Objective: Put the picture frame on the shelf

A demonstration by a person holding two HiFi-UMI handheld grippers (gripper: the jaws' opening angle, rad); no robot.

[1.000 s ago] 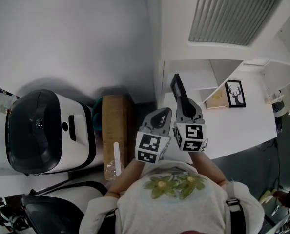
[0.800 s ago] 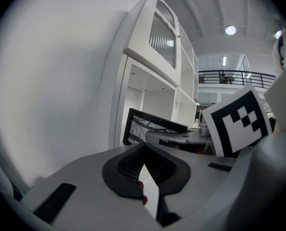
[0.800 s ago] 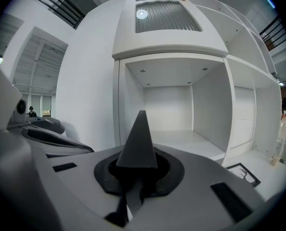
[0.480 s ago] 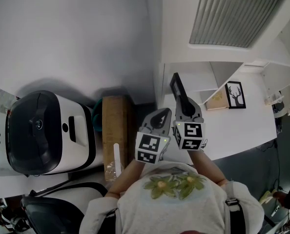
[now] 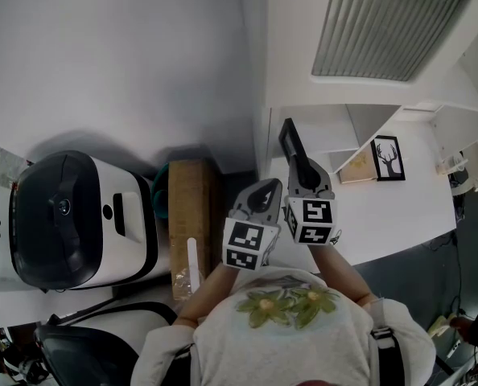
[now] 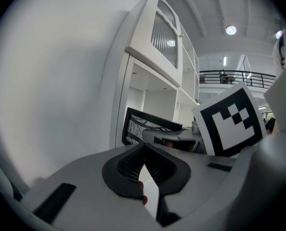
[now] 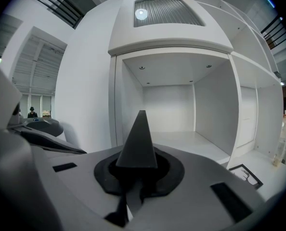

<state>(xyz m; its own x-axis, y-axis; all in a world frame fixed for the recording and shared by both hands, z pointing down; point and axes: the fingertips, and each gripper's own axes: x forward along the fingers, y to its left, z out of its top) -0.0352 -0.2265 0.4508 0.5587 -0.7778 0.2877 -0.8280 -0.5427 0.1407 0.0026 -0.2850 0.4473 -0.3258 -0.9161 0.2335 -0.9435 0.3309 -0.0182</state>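
My right gripper (image 5: 302, 177) is shut on a black picture frame (image 5: 290, 146), held edge-on and pointing at the white cabinet. In the right gripper view the frame (image 7: 140, 139) rises as a dark wedge from the closed jaws (image 7: 139, 173), in front of the open shelf compartment (image 7: 191, 142). The same shelf (image 5: 323, 138) lies just beyond the frame in the head view. My left gripper (image 5: 269, 186) sits close beside the right one, shut with nothing in it (image 6: 143, 146). From the left gripper view the held frame (image 6: 150, 125) shows its patterned face.
A second frame with a deer print (image 5: 388, 155) stands on the white counter (image 5: 400, 207) at the right, next to a tan board (image 5: 355, 166). A black-and-white appliance (image 5: 70, 215) and a wooden block (image 5: 190, 207) lie at the left. A louvred door (image 5: 384, 22) is above the shelf.
My right gripper has carried the frame a little up and to the left, toward the shelf opening. The left gripper has stayed put.
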